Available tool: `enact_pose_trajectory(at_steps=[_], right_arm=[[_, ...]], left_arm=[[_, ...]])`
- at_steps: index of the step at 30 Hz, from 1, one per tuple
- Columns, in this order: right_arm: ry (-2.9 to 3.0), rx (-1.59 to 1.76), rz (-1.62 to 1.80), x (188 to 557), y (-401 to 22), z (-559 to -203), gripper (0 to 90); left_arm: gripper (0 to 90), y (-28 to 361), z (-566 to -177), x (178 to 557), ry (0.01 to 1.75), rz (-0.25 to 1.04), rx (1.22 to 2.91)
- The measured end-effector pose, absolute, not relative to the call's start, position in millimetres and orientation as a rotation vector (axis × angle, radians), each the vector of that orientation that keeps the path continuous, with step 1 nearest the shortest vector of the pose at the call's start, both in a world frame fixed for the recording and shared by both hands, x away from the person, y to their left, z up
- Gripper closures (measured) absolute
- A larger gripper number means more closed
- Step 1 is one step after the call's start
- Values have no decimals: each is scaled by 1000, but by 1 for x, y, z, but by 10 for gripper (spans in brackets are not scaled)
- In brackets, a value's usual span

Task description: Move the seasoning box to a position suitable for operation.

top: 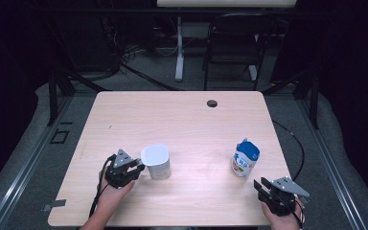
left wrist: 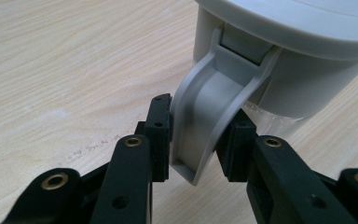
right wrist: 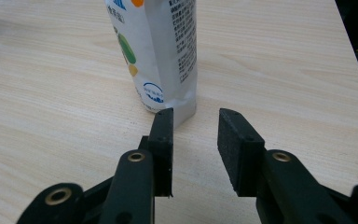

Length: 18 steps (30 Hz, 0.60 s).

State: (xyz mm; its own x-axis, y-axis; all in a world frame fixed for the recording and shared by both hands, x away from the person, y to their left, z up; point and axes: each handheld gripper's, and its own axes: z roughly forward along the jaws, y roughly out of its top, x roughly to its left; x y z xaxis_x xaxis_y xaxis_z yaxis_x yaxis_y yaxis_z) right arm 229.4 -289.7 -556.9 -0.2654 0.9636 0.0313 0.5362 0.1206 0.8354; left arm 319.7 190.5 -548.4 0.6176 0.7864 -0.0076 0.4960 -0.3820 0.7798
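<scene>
A white lidded jug stands on the wooden table at the front left. My left gripper is at the jug's left side, shut on its curved grey handle. In the left gripper view both pads of the left gripper press on the handle's sides. A white carton with a blue top stands upright at the front right. My right gripper lies near the table's front right corner, short of the carton. The right gripper is open with nothing between its pads.
A small round cable hole sits near the table's far edge. Beyond the table stand a dark chair and a white desk leg. Bare wood lies between the jug and the carton.
</scene>
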Motion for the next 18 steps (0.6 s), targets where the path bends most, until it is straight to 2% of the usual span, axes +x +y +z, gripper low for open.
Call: enact_pose_trajectory(at_steps=[9,18], right_arm=[[1894,1430,1038,230,-288,-557,713],[1903,1432,1047,229,-288,-557,684]], left_arm=[[694,189,-547,315,994,465,2079],[696,187,-546,308,971,464,2108]])
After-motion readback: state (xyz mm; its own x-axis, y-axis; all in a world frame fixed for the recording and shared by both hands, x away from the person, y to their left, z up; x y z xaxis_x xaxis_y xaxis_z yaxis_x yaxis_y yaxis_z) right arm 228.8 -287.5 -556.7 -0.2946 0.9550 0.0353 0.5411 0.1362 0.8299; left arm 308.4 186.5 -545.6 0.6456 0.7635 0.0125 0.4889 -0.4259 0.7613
